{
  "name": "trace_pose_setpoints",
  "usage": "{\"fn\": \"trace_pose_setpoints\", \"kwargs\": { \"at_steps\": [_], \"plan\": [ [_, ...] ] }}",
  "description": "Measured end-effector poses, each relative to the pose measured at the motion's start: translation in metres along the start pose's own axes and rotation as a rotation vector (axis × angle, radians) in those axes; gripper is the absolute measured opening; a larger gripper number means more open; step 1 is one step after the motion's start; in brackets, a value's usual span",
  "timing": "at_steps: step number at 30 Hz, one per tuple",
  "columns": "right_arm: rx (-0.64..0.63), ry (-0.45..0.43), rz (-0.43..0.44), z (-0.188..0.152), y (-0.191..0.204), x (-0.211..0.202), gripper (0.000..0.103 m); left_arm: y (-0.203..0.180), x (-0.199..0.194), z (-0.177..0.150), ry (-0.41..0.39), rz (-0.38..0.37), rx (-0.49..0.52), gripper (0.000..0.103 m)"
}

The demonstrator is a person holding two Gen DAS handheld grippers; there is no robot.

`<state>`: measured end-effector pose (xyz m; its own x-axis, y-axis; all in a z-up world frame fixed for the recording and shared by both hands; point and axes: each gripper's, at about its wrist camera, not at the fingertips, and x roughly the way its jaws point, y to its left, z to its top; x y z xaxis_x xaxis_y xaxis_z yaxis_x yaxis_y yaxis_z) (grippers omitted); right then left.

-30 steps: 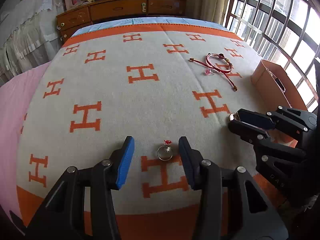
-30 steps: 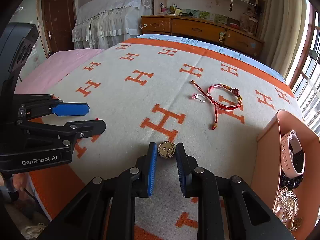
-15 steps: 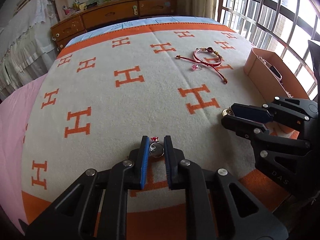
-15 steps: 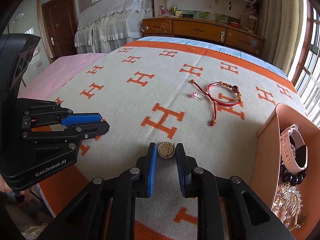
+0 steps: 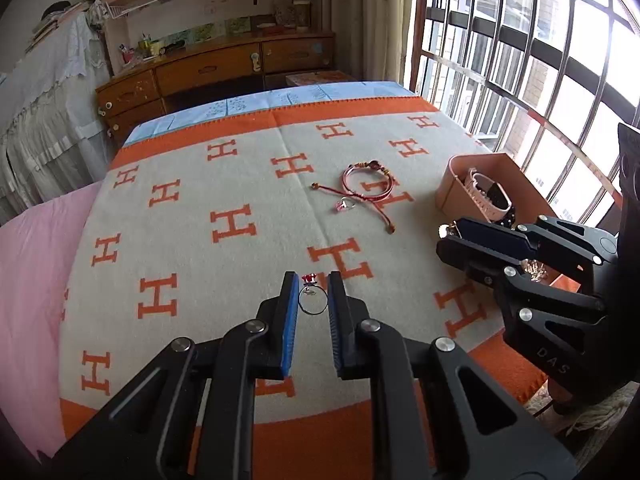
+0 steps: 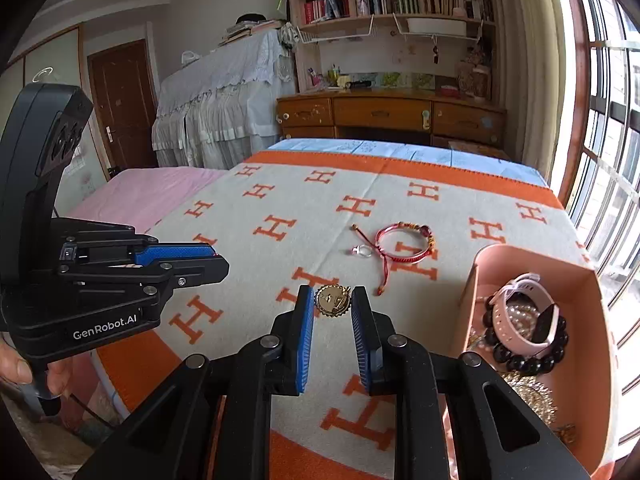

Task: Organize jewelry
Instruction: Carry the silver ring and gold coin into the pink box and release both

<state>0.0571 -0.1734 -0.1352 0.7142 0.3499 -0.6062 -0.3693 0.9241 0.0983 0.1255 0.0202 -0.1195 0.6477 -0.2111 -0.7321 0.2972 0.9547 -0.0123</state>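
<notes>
My left gripper (image 5: 313,294) is shut on a silver ring with a red stone (image 5: 312,300) and holds it above the bed blanket (image 5: 200,280). My right gripper (image 6: 332,300) is shut on a round gold brooch (image 6: 333,301), held above the blanket just left of the pink box (image 6: 592,360). A red cord bracelet (image 5: 370,184) and a small ring with a pink stone (image 5: 346,204) lie on the blanket further back; they also show in the right wrist view, the bracelet (image 6: 402,246) and the ring (image 6: 363,251).
The pink box (image 5: 452,196) at the bed's right edge holds a pink watch (image 6: 520,312), a black bead bracelet (image 6: 532,360) and gold pieces (image 6: 532,396). A barred window stands on the right. A wooden dresser (image 6: 384,116) stands behind the bed.
My left gripper closed on the red-stone ring and lifted it off the blanket. My right gripper rose, keeping the gold brooch. Both views tilted up.
</notes>
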Motion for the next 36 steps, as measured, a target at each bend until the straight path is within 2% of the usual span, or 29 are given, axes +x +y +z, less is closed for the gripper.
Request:
{"fn": "trace_pose_setpoints", "kwargs": {
  "at_steps": [3,8,12,15,18,21,25,31,32,34,36],
  "plan": [
    [0.034,-0.069,-0.015,0.014,-0.014,-0.03,0.019,-0.016,-0.02,0.022,-0.066,-0.041,0.019,0.012],
    [0.079,-0.179,-0.097,0.028,-0.048,-0.087,0.019,-0.057,-0.045,0.063,-0.157,-0.144,0.084,0.012],
    [0.108,-0.239,-0.191,0.026,-0.076,-0.127,0.019,-0.093,-0.047,0.09,-0.197,-0.229,0.13,0.012],
    [0.13,-0.238,-0.255,0.017,-0.097,-0.145,0.019,-0.119,-0.036,0.102,-0.207,-0.287,0.142,0.012],
    [0.164,-0.204,-0.279,0.004,-0.119,-0.149,0.019,-0.142,-0.011,0.105,-0.168,-0.338,0.131,0.012],
    [0.177,-0.16,-0.29,-0.009,-0.136,-0.141,0.019,-0.159,0.017,0.099,-0.093,-0.365,0.128,0.012],
    [0.189,-0.101,-0.268,-0.025,-0.152,-0.121,0.019,-0.172,0.045,0.081,-0.008,-0.358,0.14,0.012],
    [0.183,-0.024,-0.251,-0.042,-0.158,-0.076,0.019,-0.173,0.065,0.056,0.055,-0.302,0.164,0.012],
    [0.184,-0.009,-0.252,-0.043,-0.158,-0.068,0.019,-0.173,0.067,0.054,0.067,-0.292,0.168,0.014],
    [0.199,0.019,-0.255,-0.048,-0.162,-0.057,0.02,-0.169,0.07,0.051,0.091,-0.28,0.161,0.028],
    [0.228,0.035,-0.254,-0.051,-0.167,-0.047,0.021,-0.163,0.071,0.05,0.097,-0.27,0.141,0.062]
  ]
}}
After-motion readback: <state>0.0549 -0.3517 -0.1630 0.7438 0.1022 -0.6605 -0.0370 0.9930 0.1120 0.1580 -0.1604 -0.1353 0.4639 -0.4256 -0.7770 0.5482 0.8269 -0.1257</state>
